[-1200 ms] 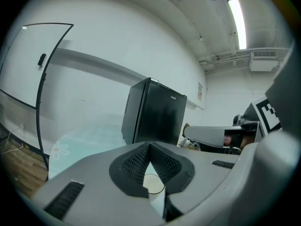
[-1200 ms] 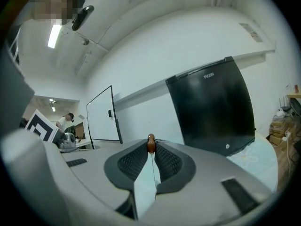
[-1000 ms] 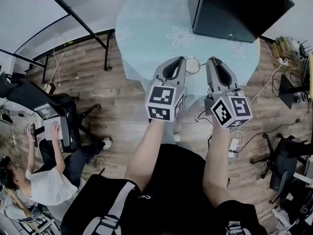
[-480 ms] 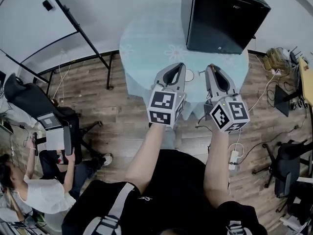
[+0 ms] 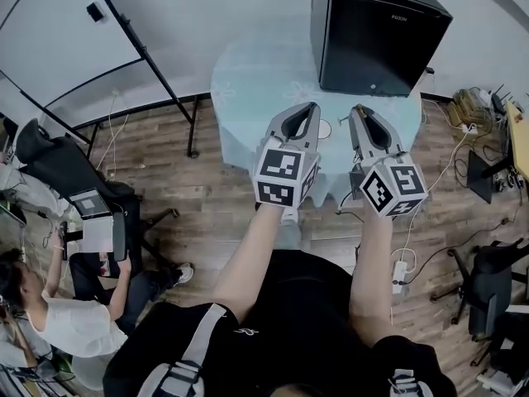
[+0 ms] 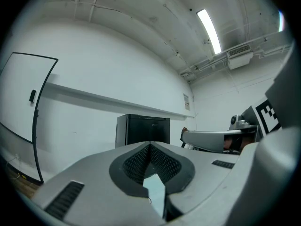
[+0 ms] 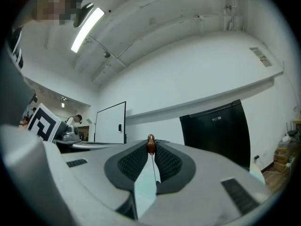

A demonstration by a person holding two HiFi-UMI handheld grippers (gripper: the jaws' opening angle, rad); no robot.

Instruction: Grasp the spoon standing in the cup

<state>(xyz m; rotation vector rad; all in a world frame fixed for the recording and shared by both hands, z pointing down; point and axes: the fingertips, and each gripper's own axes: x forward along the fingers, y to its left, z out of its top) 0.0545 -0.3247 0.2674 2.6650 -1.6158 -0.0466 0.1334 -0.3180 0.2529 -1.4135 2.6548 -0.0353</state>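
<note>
A small white cup (image 5: pixel 323 129) stands on the round table's pale cloth (image 5: pixel 248 73), between my two grippers in the head view. My right gripper (image 5: pixel 360 109) is level and shut on the spoon: in the right gripper view its brown knob end (image 7: pixel 150 144) is pinched at the tips of the gripper (image 7: pixel 150 147), and its thin stem runs down through the gap. In the head view the spoon is too small to make out. My left gripper (image 5: pixel 307 106) is level beside it. In the left gripper view that gripper (image 6: pixel 150 146) has its tips together, with nothing seen between them.
A black mini fridge (image 5: pixel 376 31) stands on the far side of the table. A black-framed whiteboard stand (image 5: pixel 124 40) is at the left. A person sits at a desk chair (image 5: pixel 74 172) at the lower left. Cables and a power strip (image 5: pixel 398 271) lie on the wooden floor at the right.
Both grippers have risen together, still side by side. The cup now shows lower between them. The right jaws have kept the same grip.
</note>
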